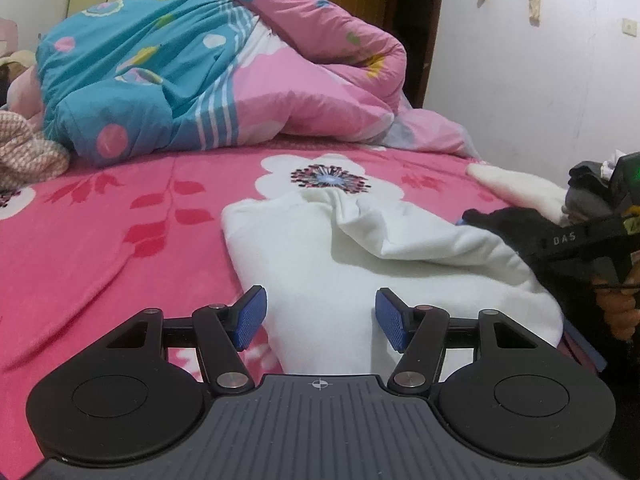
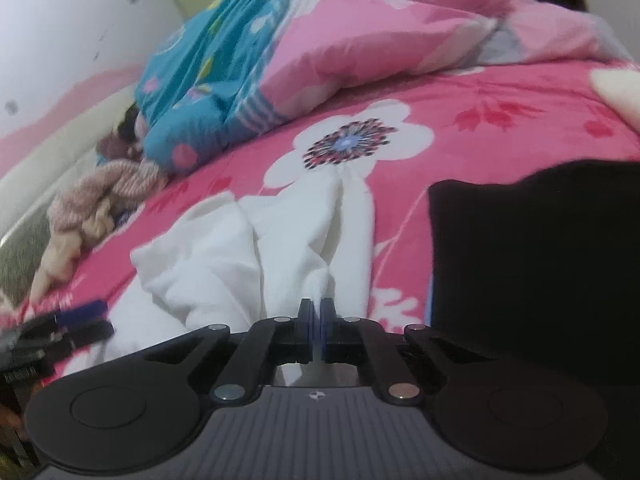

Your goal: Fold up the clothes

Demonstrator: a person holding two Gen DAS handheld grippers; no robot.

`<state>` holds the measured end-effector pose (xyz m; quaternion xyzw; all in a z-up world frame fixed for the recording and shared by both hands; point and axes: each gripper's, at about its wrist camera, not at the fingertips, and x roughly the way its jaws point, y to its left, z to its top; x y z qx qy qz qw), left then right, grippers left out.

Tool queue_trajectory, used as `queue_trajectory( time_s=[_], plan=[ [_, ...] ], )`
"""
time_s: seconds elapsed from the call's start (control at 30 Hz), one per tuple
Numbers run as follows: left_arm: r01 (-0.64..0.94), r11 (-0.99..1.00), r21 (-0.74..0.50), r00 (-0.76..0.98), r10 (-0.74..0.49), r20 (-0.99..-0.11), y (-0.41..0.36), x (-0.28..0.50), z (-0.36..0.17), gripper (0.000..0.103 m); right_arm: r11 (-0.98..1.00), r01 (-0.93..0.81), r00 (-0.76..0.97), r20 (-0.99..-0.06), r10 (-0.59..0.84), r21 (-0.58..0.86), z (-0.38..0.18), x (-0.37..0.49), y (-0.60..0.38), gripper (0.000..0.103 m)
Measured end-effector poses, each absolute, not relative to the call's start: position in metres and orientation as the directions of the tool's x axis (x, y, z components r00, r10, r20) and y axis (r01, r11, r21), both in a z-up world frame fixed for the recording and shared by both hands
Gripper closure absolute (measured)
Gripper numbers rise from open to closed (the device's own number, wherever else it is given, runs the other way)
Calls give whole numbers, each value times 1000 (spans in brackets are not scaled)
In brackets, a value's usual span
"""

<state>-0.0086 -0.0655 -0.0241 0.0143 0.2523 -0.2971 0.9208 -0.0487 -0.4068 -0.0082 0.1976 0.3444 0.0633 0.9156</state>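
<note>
A white garment (image 1: 360, 264) lies partly folded on the pink flowered bedspread (image 1: 100, 216). My left gripper (image 1: 320, 318) is open, its blue pads on either side of the garment's near edge. In the right wrist view my right gripper (image 2: 317, 318) is shut on a pinch of the white garment (image 2: 224, 264), lifting a fold. The right gripper also shows in the left wrist view (image 1: 580, 240) at the right edge. A black cloth (image 2: 532, 264) lies right of the white garment.
A heaped blue and pink quilt (image 1: 192, 80) fills the back of the bed. A knitted pink item (image 1: 28, 152) lies at the left. A cream cloth (image 1: 516, 188) and dark clothes (image 1: 592, 188) sit at the right. A wall and a doorway stand behind.
</note>
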Motion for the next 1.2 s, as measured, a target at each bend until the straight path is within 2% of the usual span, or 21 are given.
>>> queue_trajectory(
  time_s=[0.03,0.1,0.13,0.17,0.2,0.3,0.37,0.4,0.47,0.53,0.57,0.6,0.67,0.8,0.9,1.0,1.03,1.1,1.2],
  plan=[
    [555,824,-115,698,-537,-473,-66,-10,-25,43,910,48,755,-611,236,411,-9,-49,-410,100],
    [556,825,-99,703,-531,-474,-67,-12,-26,43,923,153,764,-635,115,352,-4,-49,-413,95],
    [557,825,-91,705,-528,-474,-68,-13,-26,43,930,140,786,-609,104,340,4,-51,-411,93],
    [560,825,-82,708,-527,-471,-69,-15,-27,43,936,125,808,-582,96,328,11,-54,-409,84],
    [562,824,-78,708,-528,-470,-69,-15,-28,43,939,72,832,-540,129,335,19,-55,-403,67],
    [563,822,-78,707,-529,-470,-69,-16,-31,42,955,-119,851,-468,238,270,37,-54,-372,40],
    [563,822,-88,703,-532,-472,-68,-15,-33,42,950,-252,829,-465,310,184,40,-50,-344,30],
    [563,821,-93,701,-534,-472,-67,-14,-34,42,940,-311,812,-475,339,139,39,-47,-330,28],
    [568,818,-90,700,-538,-470,-67,-14,-35,42,931,-360,789,-513,338,60,32,-39,-310,29],
    [575,814,-79,700,-540,-467,-67,-15,-35,42,932,-362,766,-564,308,18,22,-26,-302,49],
    [577,813,-79,699,-541,-468,-68,-14,-36,42,936,-353,756,-586,292,10,17,-19,-301,72],
    [578,812,-80,698,-543,-468,-68,-14,-36,42,945,-326,764,-580,283,32,17,-14,-307,82],
    [580,810,-84,695,-546,-469,-67,-13,-36,42,964,-248,790,-555,260,99,19,-9,-326,90],
    [582,807,-96,689,-553,-469,-66,-11,-38,41,947,-65,833,-505,225,316,20,-4,-380,90],
    [583,806,-99,687,-554,-470,-66,-11,-38,41,874,38,828,-505,244,484,6,5,-420,86],
    [584,806,-99,686,-555,-471,-65,-11,-38,41,797,60,813,-493,310,601,-11,14,-440,80],
    [584,806,-99,686,-555,-472,-65,-11,-38,41,781,62,808,-491,327,621,-14,17,-443,78],
    [584,806,-98,685,-555,-472,-65,-12,-38,41,767,79,793,-506,339,637,-19,23,-445,62],
    [584,805,-99,685,-555,-472,-65,-12,-38,41,742,77,766,-516,384,666,-22,33,-447,62]
  ],
)
